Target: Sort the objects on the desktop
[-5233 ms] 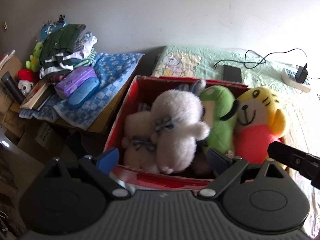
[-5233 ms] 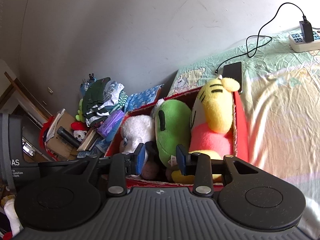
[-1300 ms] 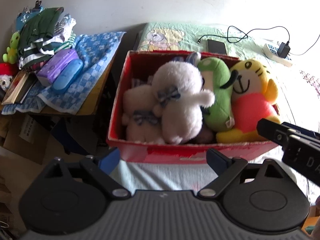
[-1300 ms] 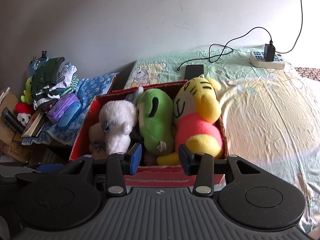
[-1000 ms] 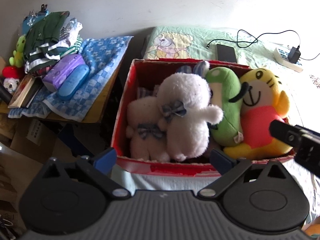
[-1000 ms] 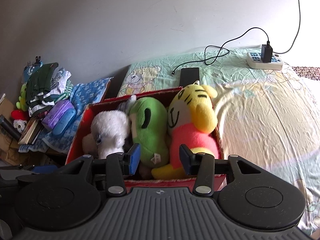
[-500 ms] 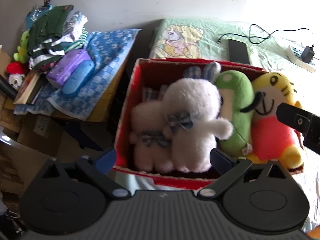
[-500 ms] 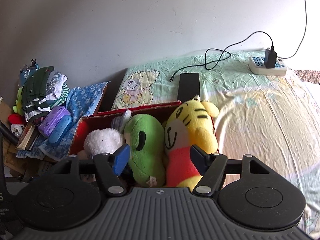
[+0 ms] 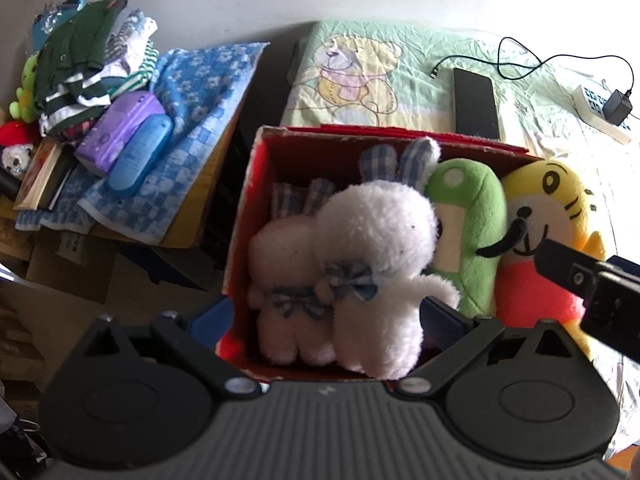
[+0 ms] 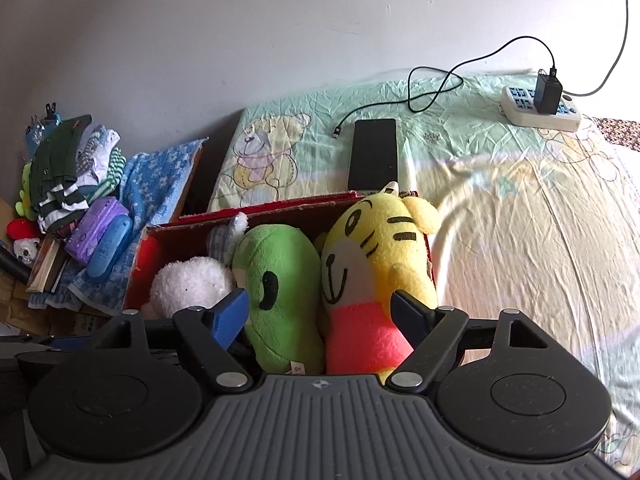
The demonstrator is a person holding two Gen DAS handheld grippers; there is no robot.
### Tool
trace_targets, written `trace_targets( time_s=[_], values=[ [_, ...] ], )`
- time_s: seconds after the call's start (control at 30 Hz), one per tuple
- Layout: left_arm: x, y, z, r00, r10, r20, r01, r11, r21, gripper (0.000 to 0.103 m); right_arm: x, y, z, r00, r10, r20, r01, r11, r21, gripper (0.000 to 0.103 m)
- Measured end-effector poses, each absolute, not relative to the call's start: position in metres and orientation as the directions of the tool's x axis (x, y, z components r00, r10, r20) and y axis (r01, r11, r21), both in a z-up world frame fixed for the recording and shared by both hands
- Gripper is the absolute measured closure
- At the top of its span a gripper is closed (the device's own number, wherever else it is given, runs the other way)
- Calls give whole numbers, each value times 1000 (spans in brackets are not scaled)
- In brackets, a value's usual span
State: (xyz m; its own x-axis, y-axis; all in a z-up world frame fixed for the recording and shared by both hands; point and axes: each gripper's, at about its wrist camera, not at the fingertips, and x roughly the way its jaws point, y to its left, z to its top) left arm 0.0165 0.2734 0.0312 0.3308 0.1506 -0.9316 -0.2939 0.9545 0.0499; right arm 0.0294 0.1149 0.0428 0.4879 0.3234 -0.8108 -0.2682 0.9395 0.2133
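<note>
A red cardboard box (image 9: 256,184) (image 10: 280,210) stands on the bed, packed with plush toys. It holds a large white bunny (image 9: 376,240) (image 10: 188,284), a smaller white bunny (image 9: 284,256), a green frog plush (image 9: 468,216) (image 10: 280,280) and a yellow tiger plush (image 9: 548,204) (image 10: 380,240). My left gripper (image 9: 326,314) is open wide over the box's near edge, with both bunnies between its fingers and nothing gripped. My right gripper (image 10: 320,310) is open too, its fingers straddling the frog and the tiger's pink body. It also shows at the right (image 9: 580,276) of the left wrist view.
A black phone (image 10: 374,152) and a loose cable lie on the bedsheet behind the box. A power strip (image 10: 540,112) with a charger sits far right. Left of the bed, a side table holds a blue towel (image 9: 192,92), piled clothes (image 9: 88,44), a purple case (image 9: 120,132) and a blue case (image 9: 140,156).
Both grippers have moved forward over the box. The right gripper's fingers have spread wider, from a narrow gap to straddling frog and tiger. The toys have not shifted.
</note>
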Motion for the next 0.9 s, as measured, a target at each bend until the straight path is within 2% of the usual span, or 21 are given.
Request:
trace_targets(
  time_s=[0.17, 0.9],
  values=[
    [23, 267, 25, 303, 137, -943, -277, 960, 50, 3, 38, 115, 39, 449, 318, -835, -260, 941, 219, 23],
    [23, 265, 29, 319, 160, -934, -285, 956, 66, 3, 41, 115, 43, 459, 313, -832, -269, 941, 205, 22]
  ],
)
